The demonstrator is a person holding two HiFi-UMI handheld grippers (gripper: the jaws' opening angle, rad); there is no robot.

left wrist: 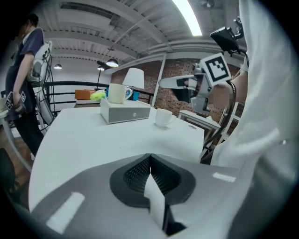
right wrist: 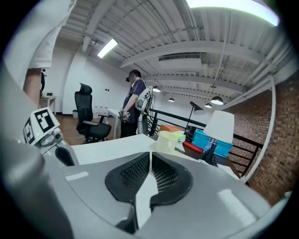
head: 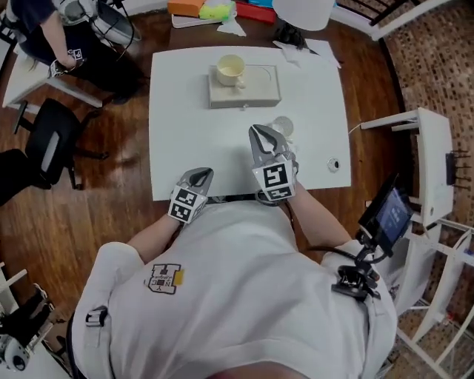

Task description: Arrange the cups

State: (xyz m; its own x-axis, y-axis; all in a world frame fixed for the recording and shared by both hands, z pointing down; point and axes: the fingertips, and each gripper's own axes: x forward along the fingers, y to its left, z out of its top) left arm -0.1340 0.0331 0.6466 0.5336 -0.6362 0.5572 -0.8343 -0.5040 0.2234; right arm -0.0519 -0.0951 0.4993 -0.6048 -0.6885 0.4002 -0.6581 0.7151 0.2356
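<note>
Left tool (head: pixel 198 176), right tool (head: pixel 259 135), both closed; two cups (head: pixel 230 69) (left wrist: pixel 163 117), one box (head: pixel 261 90)

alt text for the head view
A person holds the left gripper and right gripper, both shut, at a white table's near edge. A white cup sits beside the right gripper; a cream mug stands on a grey box behind.

A black office chair (head: pixel 48 148) stands at the left edge on the wooden floor (head: pixel 111 215). A white lampshade (head: pixel 304 11) sits top centre, a tablet (head: pixel 386 213) at right, a person (head: pixel 44 33) upper left.
</note>
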